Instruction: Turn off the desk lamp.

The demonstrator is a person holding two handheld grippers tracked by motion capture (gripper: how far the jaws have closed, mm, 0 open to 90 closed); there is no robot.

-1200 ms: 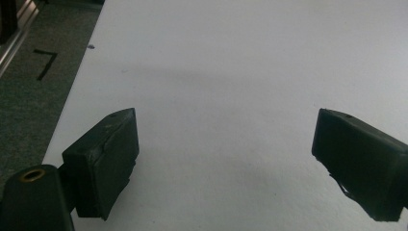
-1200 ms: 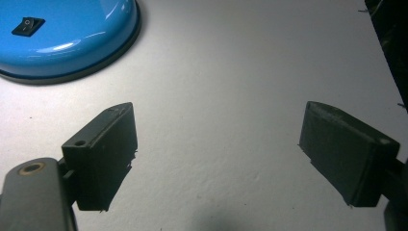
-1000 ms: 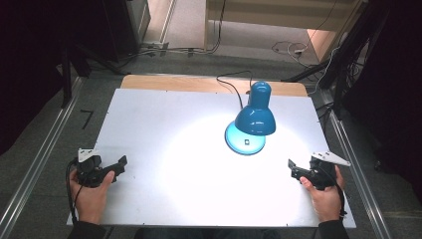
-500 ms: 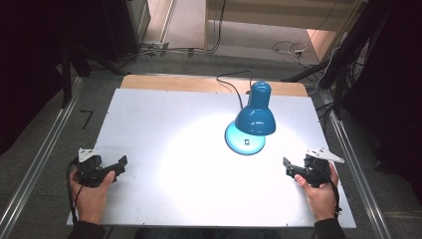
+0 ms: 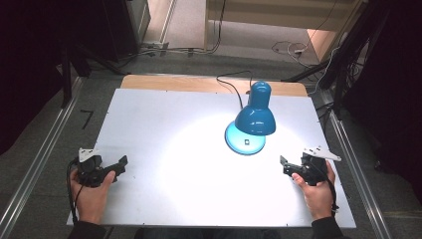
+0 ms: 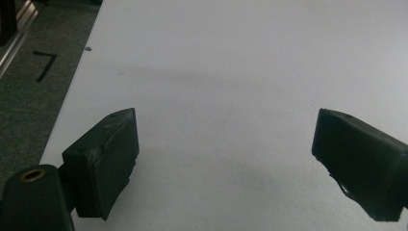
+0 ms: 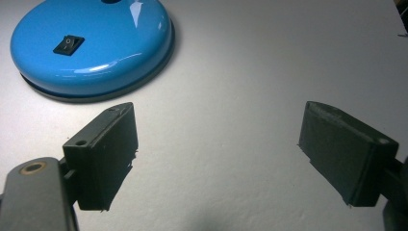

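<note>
A blue desk lamp point(image 5: 255, 115) stands lit on the white table point(image 5: 189, 169), right of centre, its shade bent down over its round base point(image 5: 245, 143). The base point(image 7: 91, 45) carries a black rocker switch point(image 7: 68, 44). My right gripper point(image 5: 286, 166) is open just right of and nearer than the base, jaws wide apart with bare table between them point(image 7: 219, 144). My left gripper point(image 5: 119, 167) rests open near the table's front left corner, and its jaws point(image 6: 223, 154) frame bare white surface.
The lamp's black cable point(image 5: 234, 82) runs off the far edge over a wooden strip point(image 5: 169, 83). Metal rails point(image 5: 42, 154) flank the table on both sides. Grey floor with a black tape mark point(image 6: 45, 65) lies past the left edge.
My right gripper has moved left and slightly forward, closer to the lamp base. The left gripper has stayed in place.
</note>
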